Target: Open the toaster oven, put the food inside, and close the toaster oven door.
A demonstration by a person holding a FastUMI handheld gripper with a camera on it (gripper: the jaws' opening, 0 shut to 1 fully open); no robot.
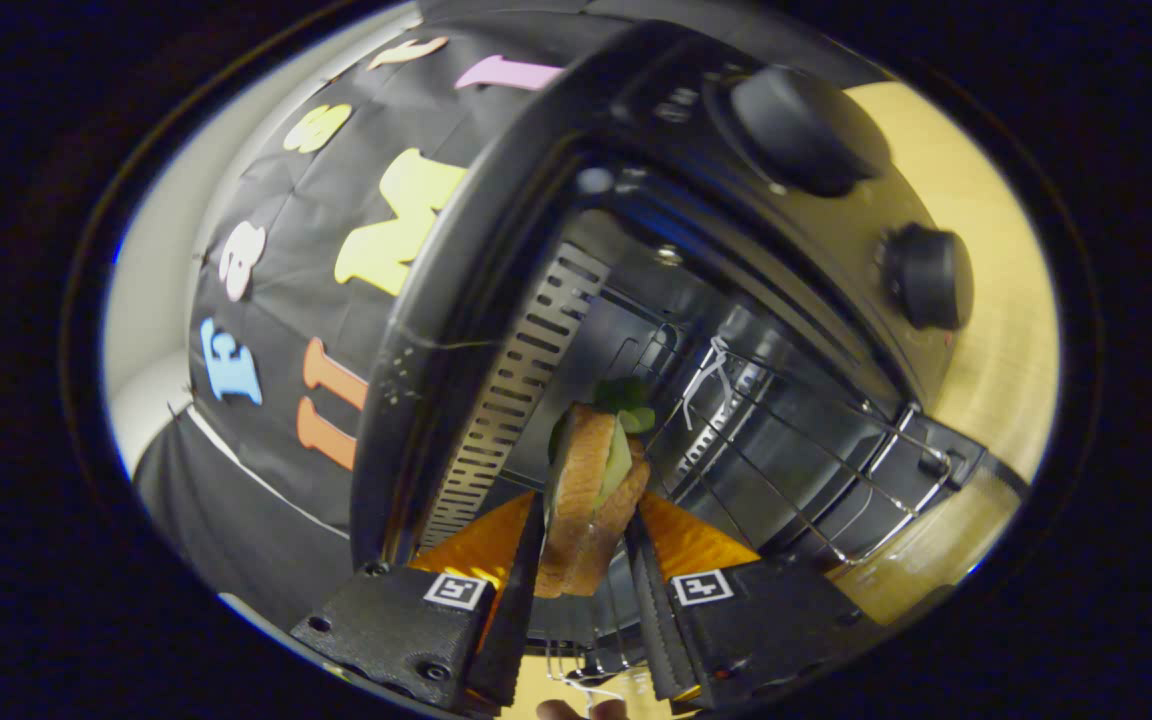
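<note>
The view is rolled to one side. A sandwich [591, 495] of two toasted bread slices with green filling stands on edge between the fingers, and my gripper [586, 545] is shut on it. Right ahead is the black toaster oven [766, 250] with its door down and its cavity open. The sandwich sits at the oven's mouth, above the wire rack [796, 450] that runs back into the cavity. Two round knobs [806, 125] sit on the oven's control panel beside the opening.
The oven's slotted metal side wall [521, 385] stands close to one side of the sandwich. A wooden tabletop [996, 330] shows beyond the knob panel. The booth's black cloth wall [286, 330] rises behind the oven.
</note>
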